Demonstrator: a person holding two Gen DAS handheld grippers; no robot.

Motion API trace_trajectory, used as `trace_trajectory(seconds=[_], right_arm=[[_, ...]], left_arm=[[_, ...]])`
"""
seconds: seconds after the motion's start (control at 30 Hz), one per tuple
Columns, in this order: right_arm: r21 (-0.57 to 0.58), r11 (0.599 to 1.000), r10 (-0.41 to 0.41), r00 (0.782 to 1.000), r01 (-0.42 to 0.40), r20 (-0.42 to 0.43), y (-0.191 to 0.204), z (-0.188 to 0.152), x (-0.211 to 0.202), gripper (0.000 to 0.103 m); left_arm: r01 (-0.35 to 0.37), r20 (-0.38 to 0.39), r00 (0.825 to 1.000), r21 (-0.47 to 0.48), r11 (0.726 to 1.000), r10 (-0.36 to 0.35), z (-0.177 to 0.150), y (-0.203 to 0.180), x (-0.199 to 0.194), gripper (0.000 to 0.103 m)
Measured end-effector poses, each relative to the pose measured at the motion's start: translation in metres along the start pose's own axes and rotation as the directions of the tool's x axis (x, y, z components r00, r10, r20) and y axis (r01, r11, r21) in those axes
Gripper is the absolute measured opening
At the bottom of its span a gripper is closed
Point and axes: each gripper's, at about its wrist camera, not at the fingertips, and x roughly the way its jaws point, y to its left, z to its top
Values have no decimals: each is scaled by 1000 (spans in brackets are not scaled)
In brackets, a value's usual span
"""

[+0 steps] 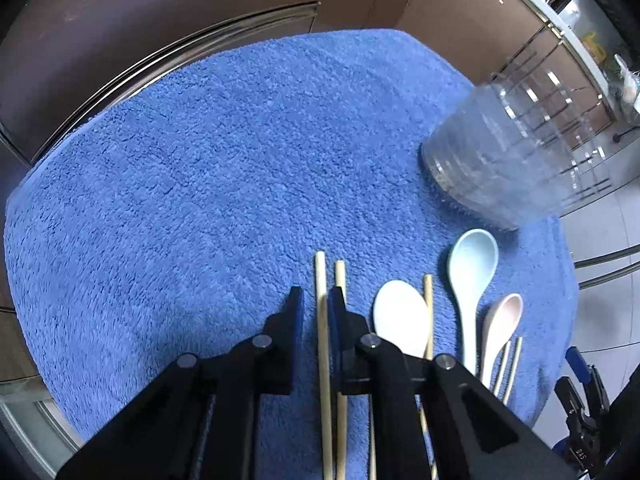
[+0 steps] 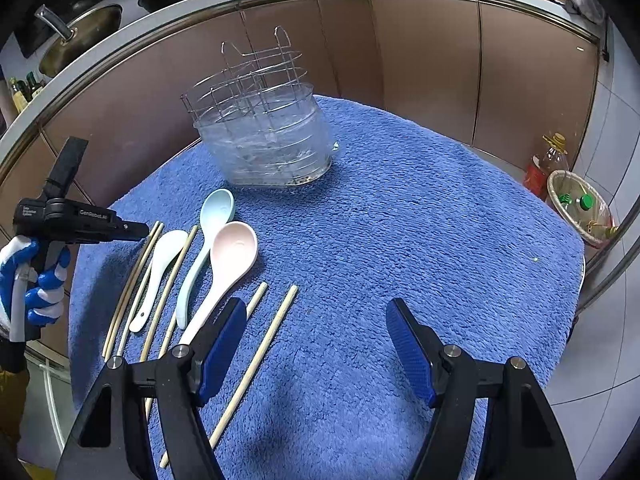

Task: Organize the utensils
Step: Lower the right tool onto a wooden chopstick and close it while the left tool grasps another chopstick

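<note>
Several wooden chopsticks and three spoons lie on a blue towel (image 2: 400, 220): a white spoon (image 1: 400, 320), a light blue spoon (image 1: 472, 268) and a pink spoon (image 1: 500, 324). My left gripper (image 1: 316, 300) is low over the towel, open, with its jaws on either side of one chopstick (image 1: 322, 320); a second chopstick (image 1: 340, 276) lies just past its right finger. It also shows in the right wrist view (image 2: 136, 232). My right gripper (image 2: 316, 316) is wide open and empty above the towel, right of two chopsticks (image 2: 276, 328).
A wire utensil holder in a clear plastic tub (image 2: 268, 136) stands at the towel's far edge. Brown cabinet doors (image 2: 420, 60) run behind. Bottles and a basket (image 2: 576, 204) sit on the floor at right.
</note>
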Motion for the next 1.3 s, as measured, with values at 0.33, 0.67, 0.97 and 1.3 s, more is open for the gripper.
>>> trace_trajectory(seconds=[0.33, 0.67, 0.97, 1.3], right_arm=[[39, 996, 80, 985, -75, -150, 5, 13, 36, 30], [40, 999, 26, 955, -15, -295, 16, 26, 76, 21], [-136, 984, -157, 921, 114, -358, 52, 30, 88, 12], [-105, 992, -106, 936, 75, -334, 70, 19, 67, 6]], left_arm=[[-71, -48, 996, 94, 993, 76, 7, -19, 15, 11], [-11, -20, 1000, 113, 993, 14, 8, -21, 17, 5], [-34, 109, 994, 143, 989, 19, -22, -25, -23, 4], [-33, 277, 961, 168, 985, -15, -57, -21, -104, 4]])
